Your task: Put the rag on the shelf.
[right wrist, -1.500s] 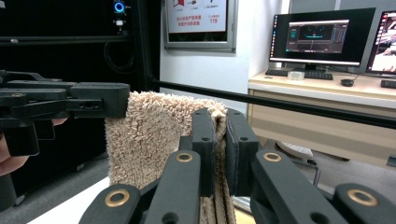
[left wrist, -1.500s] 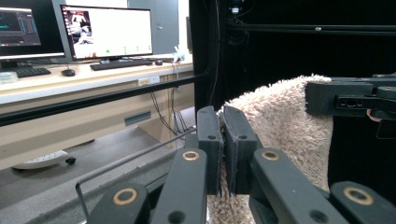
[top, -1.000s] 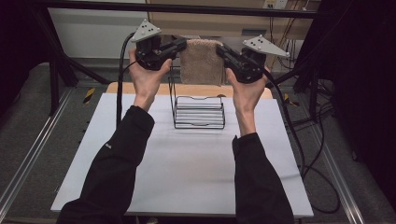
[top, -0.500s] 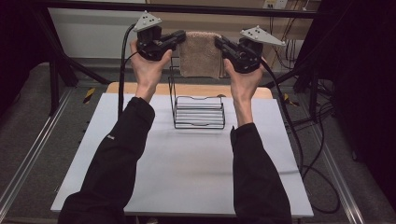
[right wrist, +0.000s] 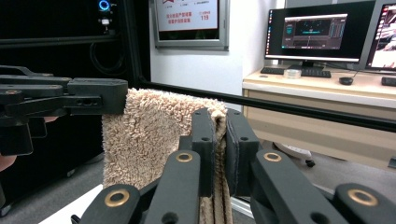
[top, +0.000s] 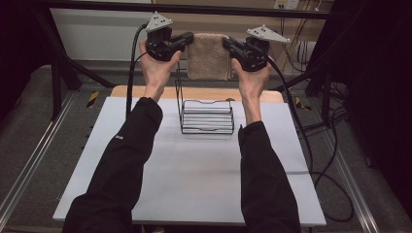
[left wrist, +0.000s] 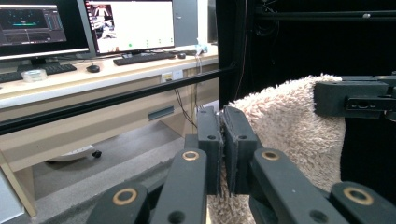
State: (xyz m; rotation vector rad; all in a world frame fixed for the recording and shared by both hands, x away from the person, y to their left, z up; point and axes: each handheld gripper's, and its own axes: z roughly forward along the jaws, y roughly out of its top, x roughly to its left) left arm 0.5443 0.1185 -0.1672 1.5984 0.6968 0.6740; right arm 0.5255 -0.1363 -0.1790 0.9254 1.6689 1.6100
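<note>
A beige fluffy towel (top: 209, 56) hangs stretched between my two grippers, high above the far side of the table. My left gripper (top: 186, 40) is shut on the towel's top left corner, and the left gripper view has the cloth (left wrist: 289, 126) pinched between the jaws (left wrist: 225, 140). My right gripper (top: 229, 45) is shut on the top right corner, with the towel (right wrist: 149, 130) clamped at the jaws (right wrist: 220, 144). Below the towel stands a black wire rack (top: 206, 115) on the white table (top: 194, 170).
A wooden board (top: 145, 92) lies along the table's far edge behind the rack. Black frame bars (top: 233, 10) cross overhead and at the sides. Cables (top: 301, 126) trail down the right. A desk with monitors (right wrist: 308, 30) stands beyond.
Both hands have carried the towel farther from the person, toward the top of the high view, and slightly higher. The grips are unchanged.
</note>
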